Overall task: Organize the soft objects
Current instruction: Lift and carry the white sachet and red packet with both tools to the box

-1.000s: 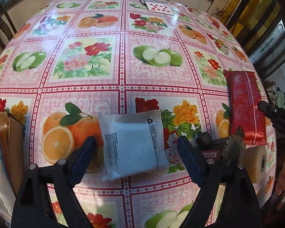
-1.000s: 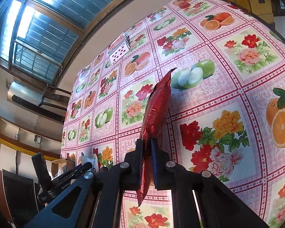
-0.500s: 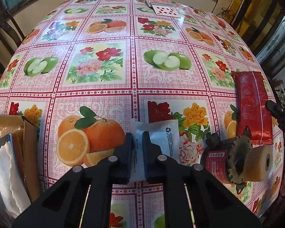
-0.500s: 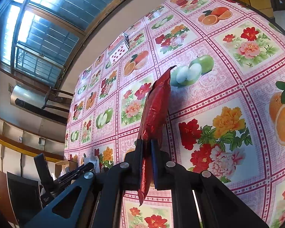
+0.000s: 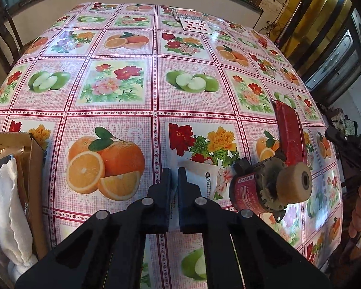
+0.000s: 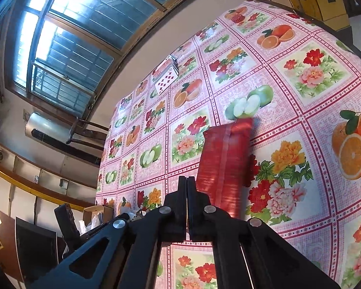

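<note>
white plastic pouch, thin, translucent and printed with a recycling mark, is pinched at its edge between the closed pads of the left gripper. red foil packet, long, glossy and seamed down its middle, lies just right of the right gripper, whose jaws are shut with nothing seen between them. a small motor with a beige roller stands just right of the left gripper, a cardboard box holding a white towel to its left. playing cards are spread far ahead on the glossy fruit-and-flower tablecloth.
</note>
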